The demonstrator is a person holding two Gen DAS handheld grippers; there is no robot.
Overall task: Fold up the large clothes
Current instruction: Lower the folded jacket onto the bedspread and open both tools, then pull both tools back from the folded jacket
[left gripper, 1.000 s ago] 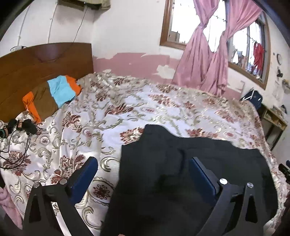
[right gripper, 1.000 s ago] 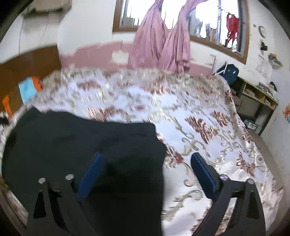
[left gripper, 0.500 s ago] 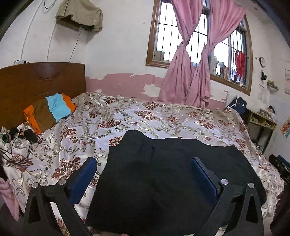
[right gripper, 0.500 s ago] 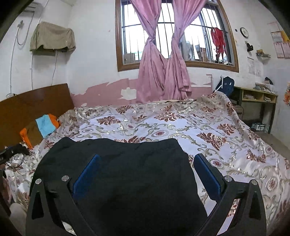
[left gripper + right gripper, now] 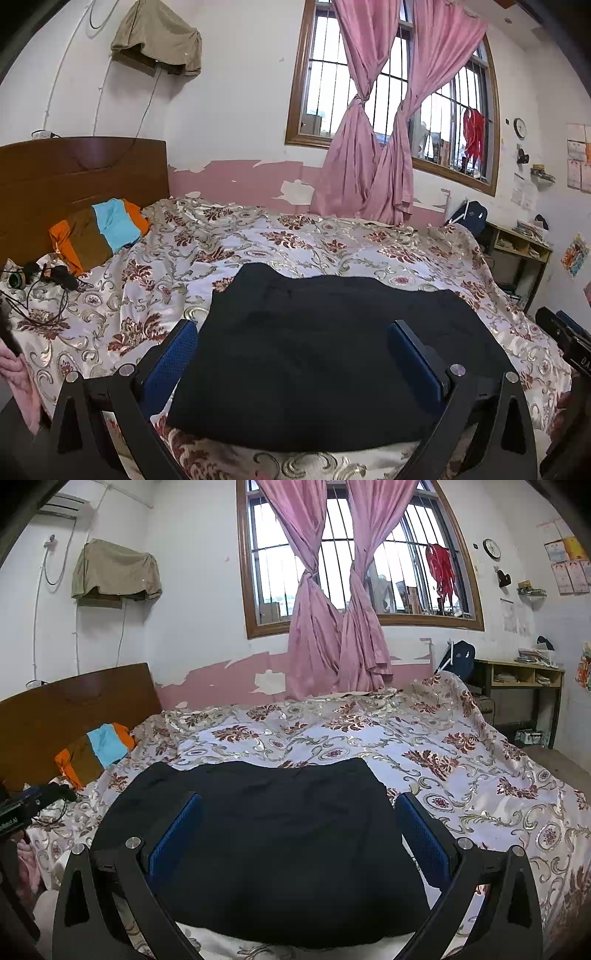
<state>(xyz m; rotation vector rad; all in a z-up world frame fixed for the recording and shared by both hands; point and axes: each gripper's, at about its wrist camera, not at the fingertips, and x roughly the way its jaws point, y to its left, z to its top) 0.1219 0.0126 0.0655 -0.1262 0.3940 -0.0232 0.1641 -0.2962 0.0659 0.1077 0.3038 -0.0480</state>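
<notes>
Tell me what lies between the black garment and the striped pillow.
Only bare flowered bedspread between the black garment and striped pillow, per the left wrist view.

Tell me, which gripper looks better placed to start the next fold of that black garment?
Probably the right gripper: its open fingers frame the black garment squarely. The left gripper, also open, sits over the garment's left edge. It is a close call.

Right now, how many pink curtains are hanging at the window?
2. One pink curtain hangs on the left side of the window, knotted in the middle; the other pink curtain hangs right beside it, also knotted. None seems hidden.
</notes>
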